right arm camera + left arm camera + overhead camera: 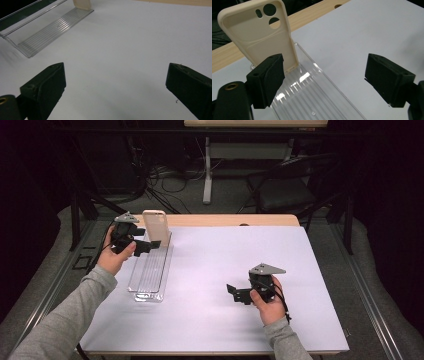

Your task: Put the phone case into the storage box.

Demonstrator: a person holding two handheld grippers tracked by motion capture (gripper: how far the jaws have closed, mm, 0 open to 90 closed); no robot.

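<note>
Left gripper [324, 80] view reveals the phone case's [262, 35] camera holes (fingers spread on both grippers)

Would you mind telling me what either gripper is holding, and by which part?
Nothing: both the left gripper and right gripper are open; the phone case stands free.

cream phone case [265, 37], clear ribbed tray [312, 97], white table cover [225, 270]
</note>
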